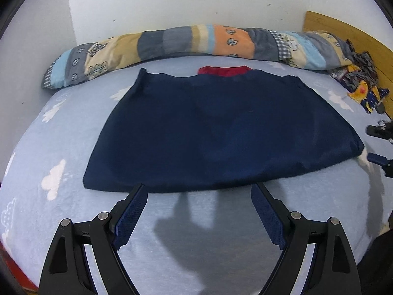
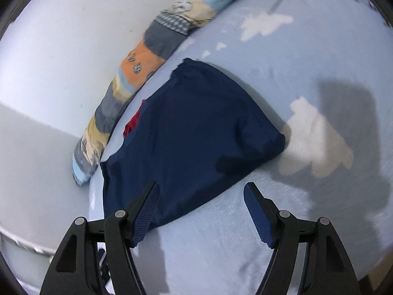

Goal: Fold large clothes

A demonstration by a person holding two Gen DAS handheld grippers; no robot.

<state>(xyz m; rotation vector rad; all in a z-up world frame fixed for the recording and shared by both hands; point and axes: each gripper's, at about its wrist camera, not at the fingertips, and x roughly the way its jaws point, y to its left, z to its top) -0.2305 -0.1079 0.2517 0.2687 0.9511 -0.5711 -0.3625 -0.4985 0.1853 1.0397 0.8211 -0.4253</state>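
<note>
A dark navy garment (image 1: 216, 132) lies flat on the bed, folded into a wide trapezoid, with a strip of red fabric (image 1: 224, 70) showing at its far edge. My left gripper (image 1: 199, 189) hangs open just above the garment's near hem, nothing between its fingers. The right gripper (image 1: 378, 145) shows at the right edge of the left wrist view, beside the garment's right corner. In the right wrist view the same navy garment (image 2: 196, 132) lies ahead, and my right gripper (image 2: 200, 188) is open over its near edge, holding nothing.
The bed has a light blue sheet (image 1: 61, 135) with white clouds. A long patchwork bolster (image 1: 172, 44) runs along the white wall. Crumpled patterned cloth (image 1: 361, 83) lies at the right by a wooden headboard (image 1: 343, 32).
</note>
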